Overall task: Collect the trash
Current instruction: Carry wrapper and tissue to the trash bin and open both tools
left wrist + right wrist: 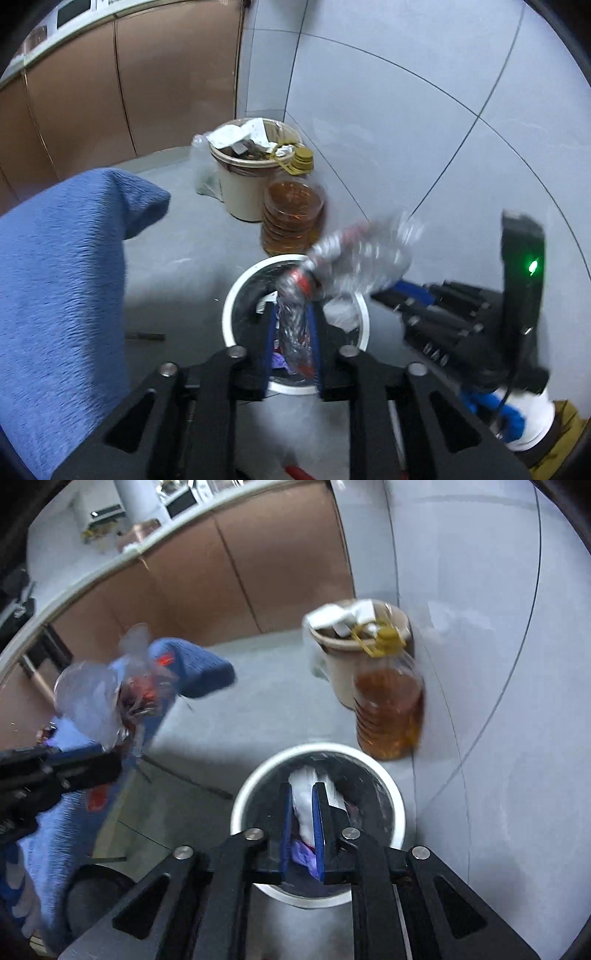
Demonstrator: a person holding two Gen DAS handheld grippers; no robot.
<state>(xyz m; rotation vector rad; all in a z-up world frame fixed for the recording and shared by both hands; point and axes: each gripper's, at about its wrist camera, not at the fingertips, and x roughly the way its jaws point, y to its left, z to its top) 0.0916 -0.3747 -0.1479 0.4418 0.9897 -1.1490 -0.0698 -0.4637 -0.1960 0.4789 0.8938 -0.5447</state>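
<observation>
crushed clear plastic bottle (295, 317) with a red label sits between the blue pads of the left gripper (293, 325), its body sticking out forward and blurred; the pads are close on either side of it, but whether they press on it i cannot tell. this bottle hangs right over the white-rimmed bin (364, 314), which is lined dark and already has white paper in it. in the right wrist view the right gripper (303, 812) points down into the same bin (395, 797), with crumpled white tissue (304, 812) between its narrowly parted blue pads; whether the pads pinch it i cannot tell. a purple scrap (301, 854) lies lower in the bin. off to the left of that view the left gripper shows dark and blurred with the bottle (96, 698) at its tip. a blue textured cloth (66, 277) hangs at the left. just beyond the bin stands a jug of amber oil (293, 214) with a yellow cap, and behind it, touching or nearly so, a beige bin (243, 184) stuffed with paper. brown cabinet doors (129, 85) and a pale tiled wall close the scene.
</observation>
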